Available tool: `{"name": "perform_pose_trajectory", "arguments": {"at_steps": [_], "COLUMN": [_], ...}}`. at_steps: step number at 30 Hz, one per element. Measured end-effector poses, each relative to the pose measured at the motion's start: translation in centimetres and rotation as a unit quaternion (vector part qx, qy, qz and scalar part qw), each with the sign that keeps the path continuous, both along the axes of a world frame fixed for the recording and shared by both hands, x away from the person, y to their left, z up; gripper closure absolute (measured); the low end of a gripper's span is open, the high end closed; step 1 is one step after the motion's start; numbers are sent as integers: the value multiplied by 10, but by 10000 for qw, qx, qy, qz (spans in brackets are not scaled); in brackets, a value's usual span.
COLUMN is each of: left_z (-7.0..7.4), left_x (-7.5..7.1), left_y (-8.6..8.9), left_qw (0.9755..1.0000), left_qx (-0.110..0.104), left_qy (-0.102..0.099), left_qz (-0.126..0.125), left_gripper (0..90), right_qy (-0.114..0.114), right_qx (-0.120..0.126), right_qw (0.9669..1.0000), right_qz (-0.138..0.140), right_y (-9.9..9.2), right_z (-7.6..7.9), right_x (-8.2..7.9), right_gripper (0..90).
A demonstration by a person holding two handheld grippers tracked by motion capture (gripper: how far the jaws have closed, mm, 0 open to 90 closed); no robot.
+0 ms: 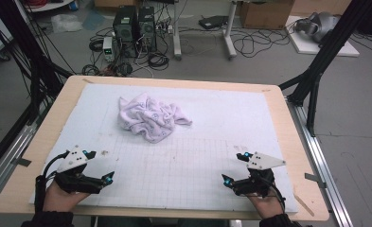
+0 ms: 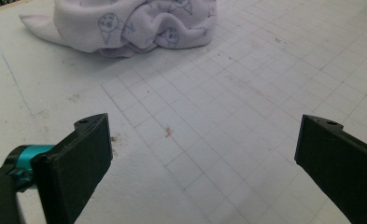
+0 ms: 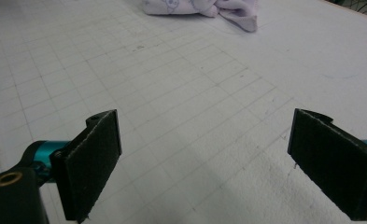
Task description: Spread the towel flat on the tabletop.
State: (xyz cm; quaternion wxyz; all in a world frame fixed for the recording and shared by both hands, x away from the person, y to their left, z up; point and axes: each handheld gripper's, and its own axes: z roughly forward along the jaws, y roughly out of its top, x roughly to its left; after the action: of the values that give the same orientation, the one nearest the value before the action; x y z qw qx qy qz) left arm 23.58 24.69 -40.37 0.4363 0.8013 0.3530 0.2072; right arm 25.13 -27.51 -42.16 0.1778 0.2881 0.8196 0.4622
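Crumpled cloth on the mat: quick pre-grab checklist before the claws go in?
1. Left claw open, nothing between its jaws: ok.
2. Right claw open, nothing between its jaws: ok.
3. Cloth untouched, lying bunched toward the far side of the white mat, apart from both claws: ok.
4. Mat between claws and cloth free of other things: ok.
5. Cloth corners or edges exposed for a clean pinch: one tip sticks out on its right; the rest cannot tell.

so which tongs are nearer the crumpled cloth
Left. The left tongs sit just below and left of the cloth; the right tongs lie farther off, below and to its right.
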Motion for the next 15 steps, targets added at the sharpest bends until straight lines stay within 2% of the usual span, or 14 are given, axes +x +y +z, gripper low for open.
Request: {"name": "perform_pose_trajectory", "arguments": {"at_steps": [15], "left_z": [0], "left_x": [-1], "left_y": [-2], "left_qw": [10000], "left_qx": [17], "left_qy": [-33], "left_qz": [-22], "left_gripper": [45], "right_qy": [19], "right_qx": [-87], "right_qw": [10000], "right_qz": [43], "right_y": [2], "right_z": [-2], "right_x": [0], "right_gripper": [89]}}
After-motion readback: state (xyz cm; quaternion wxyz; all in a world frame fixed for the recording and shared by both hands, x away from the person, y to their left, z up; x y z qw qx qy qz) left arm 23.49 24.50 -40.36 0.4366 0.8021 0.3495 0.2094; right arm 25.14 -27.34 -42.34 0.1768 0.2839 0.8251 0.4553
